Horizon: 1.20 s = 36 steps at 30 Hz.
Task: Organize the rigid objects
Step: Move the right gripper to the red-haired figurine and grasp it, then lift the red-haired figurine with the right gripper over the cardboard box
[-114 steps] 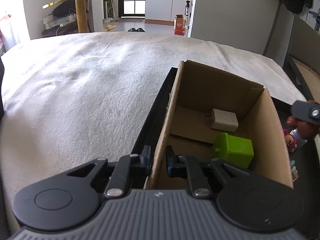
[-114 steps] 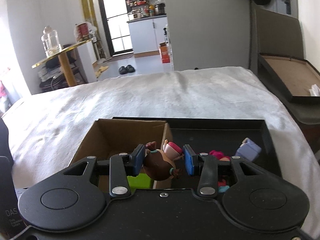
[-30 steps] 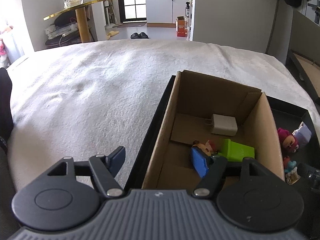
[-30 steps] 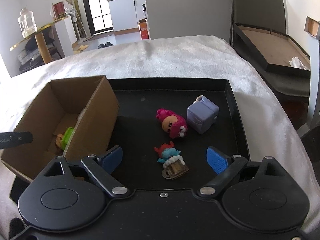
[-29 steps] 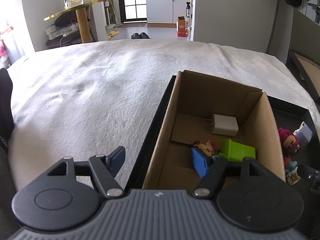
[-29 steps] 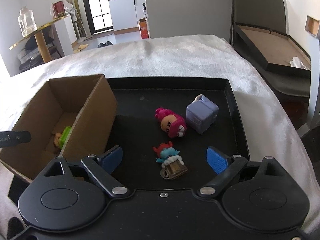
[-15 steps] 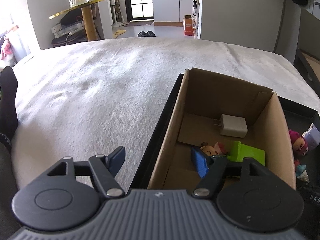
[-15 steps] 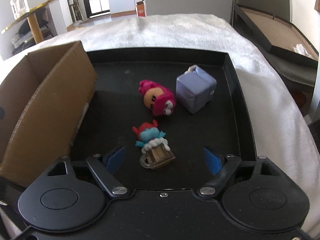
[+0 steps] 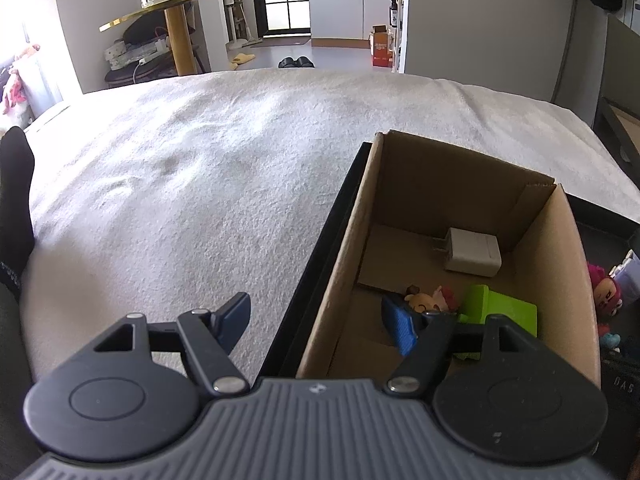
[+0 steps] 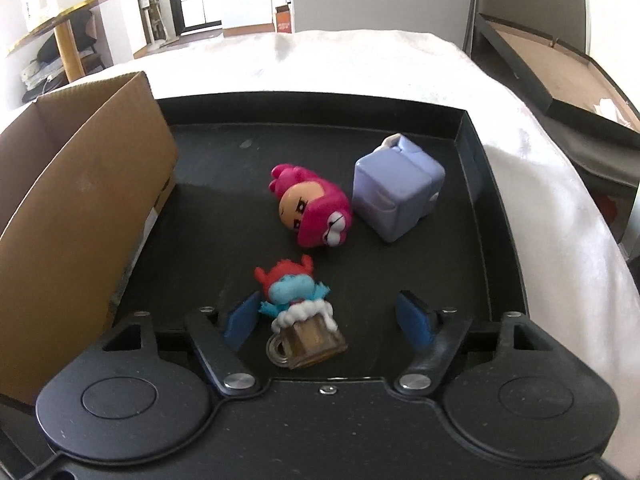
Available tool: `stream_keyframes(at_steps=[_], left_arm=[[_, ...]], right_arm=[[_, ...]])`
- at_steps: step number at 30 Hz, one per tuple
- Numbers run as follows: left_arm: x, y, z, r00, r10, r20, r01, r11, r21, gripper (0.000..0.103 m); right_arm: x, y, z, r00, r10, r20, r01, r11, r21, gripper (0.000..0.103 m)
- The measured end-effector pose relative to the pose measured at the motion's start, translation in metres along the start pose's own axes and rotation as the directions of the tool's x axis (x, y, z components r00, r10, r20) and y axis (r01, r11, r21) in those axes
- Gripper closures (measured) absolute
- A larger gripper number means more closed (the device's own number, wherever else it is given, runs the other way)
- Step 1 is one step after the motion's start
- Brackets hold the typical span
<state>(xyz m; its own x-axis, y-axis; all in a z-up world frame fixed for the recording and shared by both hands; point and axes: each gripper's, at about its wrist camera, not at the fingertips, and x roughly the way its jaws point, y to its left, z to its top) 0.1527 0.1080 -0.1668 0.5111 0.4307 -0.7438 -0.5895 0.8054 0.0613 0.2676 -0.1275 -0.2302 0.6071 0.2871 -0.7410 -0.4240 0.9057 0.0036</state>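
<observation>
**A:** What do your left tongs [image 9: 316, 322] show in the left wrist view?

**B:** Your left tongs stand spread and hold nothing. One blue pad hangs over the white bed cover [image 9: 180, 184], the other inside the cardboard box [image 9: 440, 184], so they straddle its near left wall without touching it, as far as I can tell. In the box lie a white charger [image 9: 474, 253], a green block [image 9: 500, 314] and a small brown figure [image 9: 428, 300] just beyond your inner pad.

**A:** And the right wrist view?

**B:** Your right tongs [image 10: 326, 318] are partly spread and have just been closing. The blue figure with a mug [image 10: 300, 312] lies between the pads on the black tray [image 10: 500, 240]; the left pad is just beside it, perhaps touching, the right pad clearly apart. So nothing is pinched. The pink figure [image 10: 314, 210] and lilac cube [image 10: 396, 192] lie farther back, touching each other.
</observation>
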Motion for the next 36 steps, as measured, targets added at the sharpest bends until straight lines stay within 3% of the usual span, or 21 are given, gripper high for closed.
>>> stream_keyframes(at_steps=[5, 13, 22, 26, 36], left_arm=[[0.001, 0.001, 0.001, 1.000, 0.000, -0.003, 0.000, 1.000, -0.005, 0.032], [0.000, 0.003, 0.001, 1.000, -0.006, 0.001, 0.006, 1.000, -0.014, 0.032], [-0.003, 0.006, 0.002, 1.000, -0.013, 0.010, 0.013, 0.999, -0.030, 0.032], [-0.002, 0.008, 0.001, 1.000, -0.012, 0.006, 0.012, 0.999, -0.038, 0.032], [-0.003, 0.005, -0.003, 1.000, -0.024, -0.001, 0.024, 0.999, -0.022, 0.032]], right_arm=[[-0.002, -0.001, -0.001, 1.000, -0.008, 0.027, 0.008, 1.000, 0.002, 0.049], [-0.002, 0.003, 0.003, 1.000, -0.016, -0.008, 0.016, 1.000, 0.012, 0.050], [0.004, 0.010, 0.009, 0.993, -0.111, -0.039, 0.115, 0.983, 0.144, 0.050], [0.005, 0.012, 0.011, 0.994, -0.108, -0.029, 0.111, 0.986, 0.123, 0.064], [-0.025, 0.010, 0.022, 0.996, -0.082, 0.031, 0.078, 0.991, 0.105, 0.065]])
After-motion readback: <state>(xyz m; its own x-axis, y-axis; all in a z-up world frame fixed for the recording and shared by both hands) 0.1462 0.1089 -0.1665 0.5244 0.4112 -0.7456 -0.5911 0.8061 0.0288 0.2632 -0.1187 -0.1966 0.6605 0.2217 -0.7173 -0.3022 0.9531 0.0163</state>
